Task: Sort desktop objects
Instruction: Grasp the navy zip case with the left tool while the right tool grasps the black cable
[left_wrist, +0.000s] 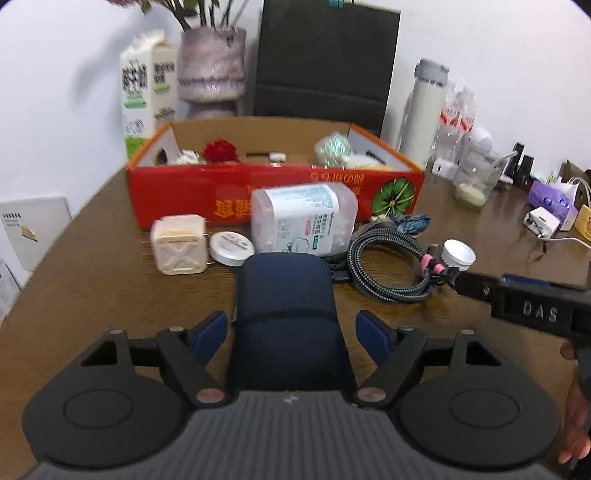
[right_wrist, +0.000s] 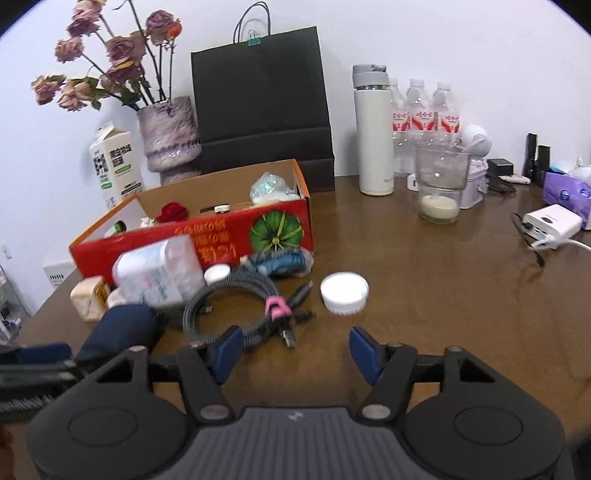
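Left wrist view. The left gripper (left_wrist: 291, 334) stands open, its blue pads either side of a dark blue case (left_wrist: 286, 314) with a gap on each side; no contact is visible. The case lies on the brown table (left_wrist: 92, 295), on the near side of the red cardboard box (left_wrist: 258, 192). Between case and box lie a clear plastic pack with a printed label (left_wrist: 304, 219), a cream cube-shaped item (left_wrist: 180, 245) and a round silver tin (left_wrist: 231, 248), all just in front of the box. A coiled braided cable (left_wrist: 391, 266) with a pink tie lies off the box's right front corner, a white cap (left_wrist: 459, 253) beside it. The other tool's black finger reaches in from the right, near the cable's tie. Inside the box a red flower (left_wrist: 220, 150) and other small items show.

Right wrist view. The right gripper (right_wrist: 295, 349) is open with nothing between its pads, over bare table (right_wrist: 424, 295). The cable (right_wrist: 236, 306) lies just ahead of its left pad, in front of the box (right_wrist: 192, 236). The white cap (right_wrist: 344, 291) sits apart from the cable, off the box's right end. The blue case (right_wrist: 122, 328) lies at the lower left, near the pack (right_wrist: 159, 273).
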